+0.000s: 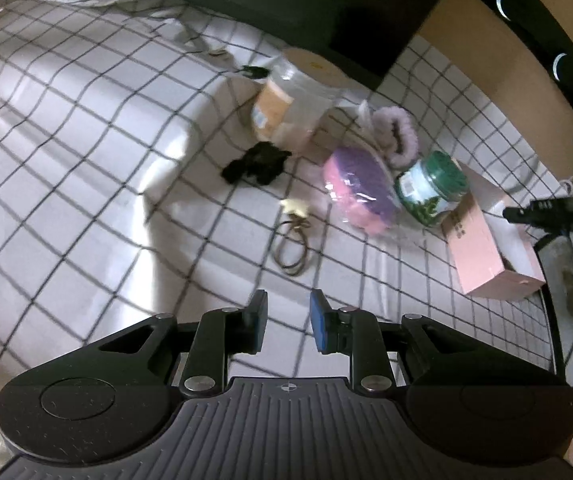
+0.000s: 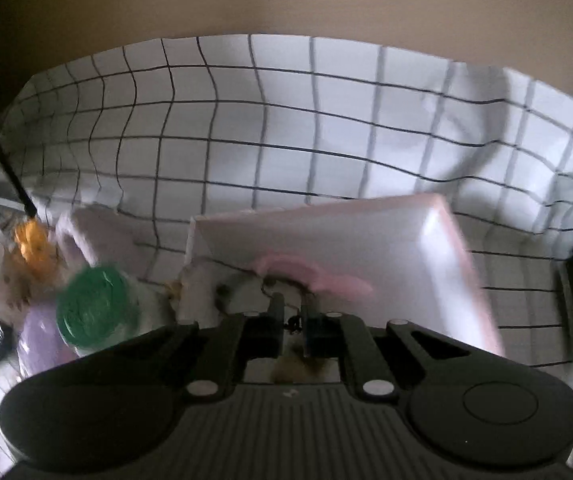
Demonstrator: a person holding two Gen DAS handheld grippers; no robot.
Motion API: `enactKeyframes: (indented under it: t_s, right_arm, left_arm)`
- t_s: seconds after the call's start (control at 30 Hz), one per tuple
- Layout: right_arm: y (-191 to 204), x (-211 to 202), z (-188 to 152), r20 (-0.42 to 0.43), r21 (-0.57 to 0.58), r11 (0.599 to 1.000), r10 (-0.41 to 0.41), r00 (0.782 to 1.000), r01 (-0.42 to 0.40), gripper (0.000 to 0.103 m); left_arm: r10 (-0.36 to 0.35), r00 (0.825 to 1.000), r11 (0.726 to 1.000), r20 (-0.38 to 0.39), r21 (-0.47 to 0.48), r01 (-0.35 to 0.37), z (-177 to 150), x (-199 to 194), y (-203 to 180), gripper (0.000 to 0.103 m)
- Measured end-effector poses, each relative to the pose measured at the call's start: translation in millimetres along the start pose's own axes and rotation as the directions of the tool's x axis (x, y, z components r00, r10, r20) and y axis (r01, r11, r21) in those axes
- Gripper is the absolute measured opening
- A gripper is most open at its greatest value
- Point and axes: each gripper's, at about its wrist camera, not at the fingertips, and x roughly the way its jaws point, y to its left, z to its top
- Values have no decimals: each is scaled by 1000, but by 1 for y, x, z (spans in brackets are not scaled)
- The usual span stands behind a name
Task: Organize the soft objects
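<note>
Right gripper is pinching shut on something thin and dark over the glossy pink box. Left gripper is hanging part-open, empty; fuzzy black scrunchie is lying well left of that box.

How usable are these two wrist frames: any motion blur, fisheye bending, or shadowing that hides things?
Left wrist view: mild blur; the white black-gridded bedsheet bends with fisheye curvature and carries broad soft shadows; the green-lidded glass jar is still recognisable. Right wrist view: heavier motion smear on the same jar and on the pale pink cardboard box; whatever sits at the right claw is too dim to identify.
</note>
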Motion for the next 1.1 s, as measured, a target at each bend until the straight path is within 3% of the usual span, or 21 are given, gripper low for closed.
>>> enactKeyframes:
  t_s: [0.13, 0.2, 0.27, 0.3, 0.43, 0.53, 0.63, 0.73, 0.87, 1.0, 1.1]
  right_arm:
    - [0, -36, -32, 57, -76, 996, 43, 997, -39, 14]
    - [12, -53, -50, 82, -141, 989, 47, 995, -35, 38]
    - [31, -66, -68, 113, -181, 983, 62, 992, -41, 53]
    - [42, -71, -76, 126, -199, 979, 76, 989, -50, 54]
    - [78, -82, -106, 123, -240, 966, 127, 984, -95, 55]
    - [104, -82, -127, 99, -282, 951, 158, 982, -125, 55]
    - [126, -79, -151, 98, -347, 931, 156, 983, -113, 59]
    - [138, -67, -167, 64, -361, 927, 128, 990, -97, 59]
    - [145, -55, -175, -6, -294, 946, 145, 989, -141, 59]
    - [156, -53, -176, 2, -268, 953, 146, 989, -140, 59]
    - [162, -52, -176, 7, -255, 958, 139, 990, -132, 59]
  left_arm:
    - [60, 997, 994, 49, 86, -64, 7, 13, -17, 26]
    - [73, 995, 988, 69, 129, -81, 13, 22, -23, 26]
    - [63, 996, 987, 70, 144, -73, 22, 31, -26, 26]
    - [56, 996, 986, 66, 156, -65, 26, 38, -27, 26]
    - [69, 997, 975, 35, 208, -75, 40, 65, -31, 26]
    - [77, 994, 972, 73, 218, -92, 54, 69, -22, 26]
    - [110, 988, 963, 111, 233, -134, 72, 70, -9, 26]
    - [97, 988, 954, 117, 271, -126, 89, 77, -1, 26]
    - [108, 993, 932, 45, 344, -117, 105, 100, -2, 26]
    - [65, 998, 911, 4, 409, -61, 112, 114, -4, 31]
    - [57, 998, 910, -34, 412, -38, 118, 120, -1, 41]
